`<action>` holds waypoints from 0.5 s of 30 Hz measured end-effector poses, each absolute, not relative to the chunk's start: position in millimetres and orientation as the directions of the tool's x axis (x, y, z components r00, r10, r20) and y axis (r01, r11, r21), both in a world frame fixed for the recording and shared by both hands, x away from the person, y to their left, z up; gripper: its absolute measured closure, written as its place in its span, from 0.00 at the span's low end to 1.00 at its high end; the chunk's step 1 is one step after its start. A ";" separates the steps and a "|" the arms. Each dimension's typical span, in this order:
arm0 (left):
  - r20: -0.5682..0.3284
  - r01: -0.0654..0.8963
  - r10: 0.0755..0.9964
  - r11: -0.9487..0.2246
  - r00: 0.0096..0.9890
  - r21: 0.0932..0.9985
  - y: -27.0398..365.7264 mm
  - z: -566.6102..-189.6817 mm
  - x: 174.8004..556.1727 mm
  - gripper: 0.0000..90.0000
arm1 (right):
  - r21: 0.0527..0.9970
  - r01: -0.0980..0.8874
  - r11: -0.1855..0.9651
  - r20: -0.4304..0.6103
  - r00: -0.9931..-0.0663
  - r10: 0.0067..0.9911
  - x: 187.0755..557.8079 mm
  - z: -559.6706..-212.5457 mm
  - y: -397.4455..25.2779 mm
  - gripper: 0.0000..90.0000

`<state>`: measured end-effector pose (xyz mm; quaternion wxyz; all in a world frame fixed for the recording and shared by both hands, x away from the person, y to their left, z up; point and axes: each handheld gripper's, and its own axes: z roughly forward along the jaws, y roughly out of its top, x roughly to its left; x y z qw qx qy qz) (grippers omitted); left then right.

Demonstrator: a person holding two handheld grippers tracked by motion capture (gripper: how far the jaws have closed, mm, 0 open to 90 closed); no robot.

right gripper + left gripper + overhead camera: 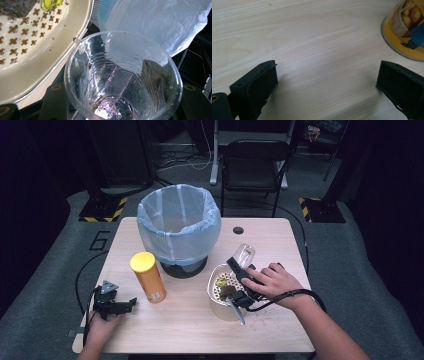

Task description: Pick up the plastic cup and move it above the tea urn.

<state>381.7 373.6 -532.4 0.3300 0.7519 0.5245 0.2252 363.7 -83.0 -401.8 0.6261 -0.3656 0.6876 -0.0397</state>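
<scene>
Tidying: judged from the layout, the work is clearing waste from the worktop (280, 245) into the lined bin (179, 220) at upper centre of the high view.
Cup: the clear plastic cup (243, 255) sits right of centre in the high view, tipped, mouth toward the camera in the right gripper view (122, 77); a few dark crumbs cling to its bottom, otherwise it looks emptied.
Strainer: a cream perforated strainer (220, 287) lies just below-left of the cup, with a dark lump and a yellow-green scrap on it; in the right gripper view it takes the upper left (37, 42), its rim just beside the cup's rim.
Done: the cup's contents appear to be out, seemingly onto the strainer.
Left: the cup itself, and the scraps, are not yet in the bin; the yellow canister (148, 276) stands untouched left of centre.
Right gripper: the right gripper (243, 277) has its jaws closed around the cup's body, one at each lower corner of its own view.
Left gripper: the left gripper (114, 306), lower left of the high view, rests on the worktop with jaws spread wide and nothing between them (324, 85); the canister's base shows at the upper right of its view (404, 32), apart from the jaws.
</scene>
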 end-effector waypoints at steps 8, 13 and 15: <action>-0.007 0.640 0.937 -0.232 0.348 0.733 373.6 -532.4 381.7 0.03 | -0.504 -0.472 0.723 -0.833 0.044 -0.552 361.7 -397.9 -81.7 0.44; -0.007 0.640 0.937 -0.232 0.348 0.732 373.6 -532.4 381.7 0.03 | -0.496 -0.478 0.725 -0.838 0.045 -0.544 361.5 -395.7 -81.6 0.43; -0.008 0.640 0.937 -0.232 0.348 0.732 373.6 -532.4 381.7 0.03 | -0.477 -0.489 0.730 -0.847 0.036 -0.530 361.5 -392.4 -81.4 0.43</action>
